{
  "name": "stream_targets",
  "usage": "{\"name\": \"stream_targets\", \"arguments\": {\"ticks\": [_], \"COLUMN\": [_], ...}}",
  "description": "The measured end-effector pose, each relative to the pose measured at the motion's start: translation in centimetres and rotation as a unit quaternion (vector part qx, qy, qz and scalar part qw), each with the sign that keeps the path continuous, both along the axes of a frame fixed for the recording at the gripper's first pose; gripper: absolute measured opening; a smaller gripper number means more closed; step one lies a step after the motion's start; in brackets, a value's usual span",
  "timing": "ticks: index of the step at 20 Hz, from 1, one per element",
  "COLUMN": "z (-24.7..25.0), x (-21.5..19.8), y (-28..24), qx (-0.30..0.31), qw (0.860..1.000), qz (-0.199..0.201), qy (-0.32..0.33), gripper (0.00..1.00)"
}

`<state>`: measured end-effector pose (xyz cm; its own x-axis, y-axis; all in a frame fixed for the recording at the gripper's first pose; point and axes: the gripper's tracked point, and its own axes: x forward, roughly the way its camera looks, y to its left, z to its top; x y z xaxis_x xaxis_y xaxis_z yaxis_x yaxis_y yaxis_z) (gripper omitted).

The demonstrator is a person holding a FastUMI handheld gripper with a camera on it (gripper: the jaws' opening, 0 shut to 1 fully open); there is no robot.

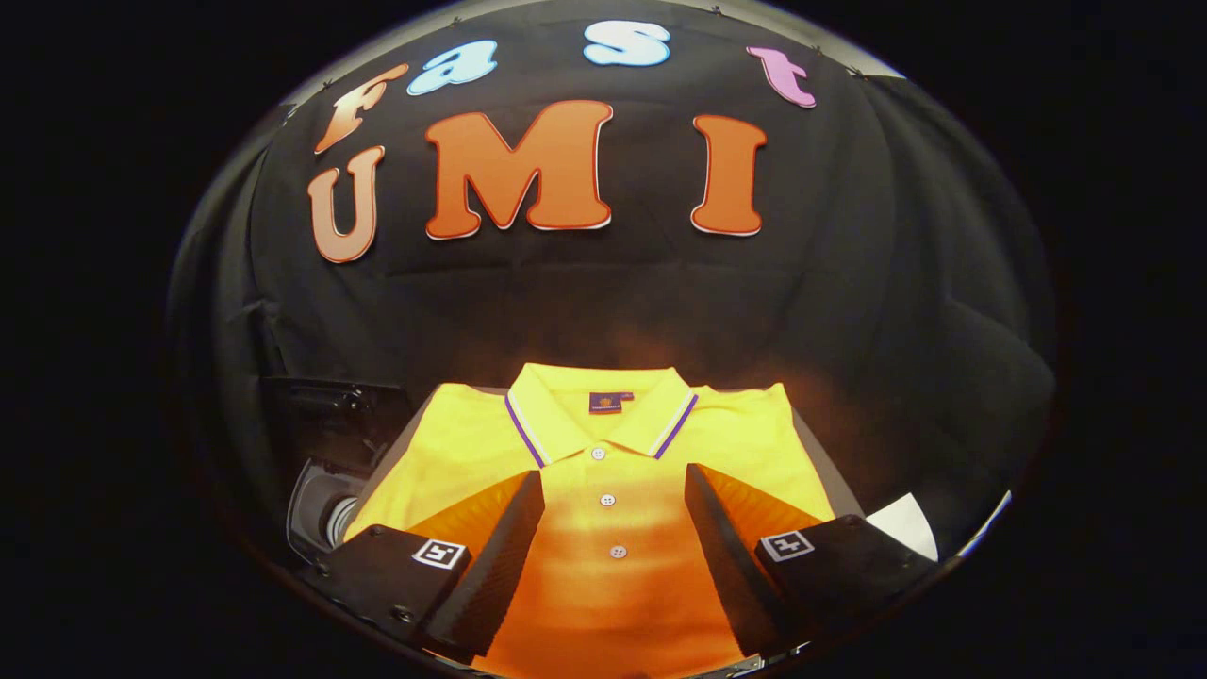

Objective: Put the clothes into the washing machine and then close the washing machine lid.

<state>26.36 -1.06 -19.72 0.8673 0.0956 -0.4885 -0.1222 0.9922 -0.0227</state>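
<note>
Between the fingers, and spreading beyond them, lies the shirt (603,471): a yellow polo, folded flat, collar away from the gripper, placket and its buttons (608,500) running down the centre line. It rests on a raised flat surface whose grey edge shows past the shirt's right shoulder.

Handling, as judged: light, soft knit with no stiffness; it will sag and unfold once lifted, and trailing sleeves could catch on the machine's rim. The fabric is not slippery but thin, so a shallow pinch may take only the top layer. The best hold appears to be a bunched fold near the middle, below the collar (601,415), gathering several layers. The buttons are hard points to avoid, since pads could slip off them.

The gripper (613,556) stands wide open, a finger on either side of the placket, low over the shirt; contact with the cloth cannot be confirmed, and nothing is held.

To the left of the shirt and lower sits a round grey opening, seemingly the washer (325,505), partly hidden; its lid state cannot be told. A white sheet (905,523) lies beyond the right finger.
</note>
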Motion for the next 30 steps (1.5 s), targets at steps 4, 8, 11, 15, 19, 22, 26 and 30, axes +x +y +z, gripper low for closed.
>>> {"name": "stream_targets", "arguments": {"ticks": [4, 8, 11, 15, 19, 22, 26, 30], "z": [-2.2, -3.2, -3.1, -3.2, -3.3, -3.3, -3.0, -2.7], "x": [1.4, 1.4, 1.1, 1.2, 1.0, 1.0, 1.0, 1.0], "y": [-0.3, -0.5, -0.3, -0.2, 1.0, 1.5, 1.9, 1.8], "qx": [0.016, 0.003, -0.004, -0.002, -0.006, -0.010, -0.011, 0.072], "qw": [0.999, 0.996, 0.994, 0.993, 0.992, 0.992, 0.992, 0.992], "qz": [-0.012, -0.019, -0.016, -0.018, 0.007, 0.003, -0.019, -0.013], "qy": [0.040, 0.085, 0.106, 0.113, 0.126, 0.127, 0.121, 0.099], "gripper": [0.97, 0.97, 0.96, 0.92, 0.66, 0.30, 0.13, 0.12]}}
